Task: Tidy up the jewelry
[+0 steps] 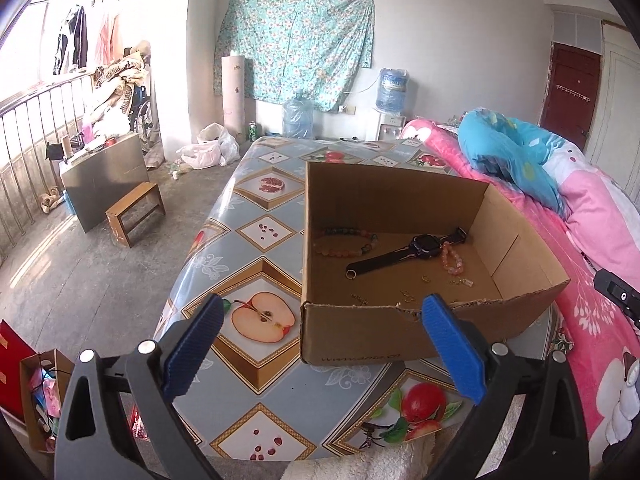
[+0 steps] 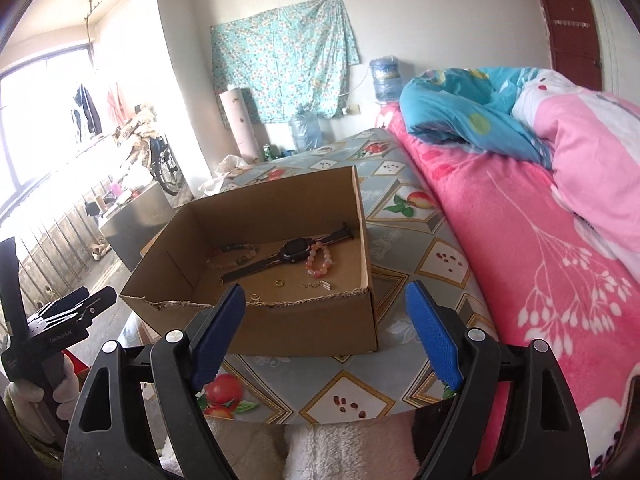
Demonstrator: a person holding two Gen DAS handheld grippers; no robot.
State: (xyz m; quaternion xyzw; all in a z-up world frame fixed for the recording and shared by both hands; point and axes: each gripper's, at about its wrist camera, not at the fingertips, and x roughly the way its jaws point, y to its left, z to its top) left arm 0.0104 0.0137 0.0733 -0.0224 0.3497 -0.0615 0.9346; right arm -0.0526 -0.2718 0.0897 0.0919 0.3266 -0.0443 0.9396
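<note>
L wrist view | cardboard box (image 1: 372, 336) holds watch (image 1: 404, 254), bead bracelets (image 1: 346, 242), earrings | left gripper (image 1: 324, 314) & right gripper (image 2: 325, 300) fingers apart, empty | task looks near done

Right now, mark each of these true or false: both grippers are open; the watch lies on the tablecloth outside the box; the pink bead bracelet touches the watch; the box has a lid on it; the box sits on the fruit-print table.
1. Both grippers are open. True: the left gripper and the right gripper both stand wide apart, holding nothing.
2. The watch lies outside the box. False: the black watch lies inside the cardboard box.
3. The pink bead bracelet touches the watch. True: the pink bracelet rests against it.
4. The box has a lid. False: its top is open.
5. The box sits on the fruit-print table. True: it rests on the table.
</note>
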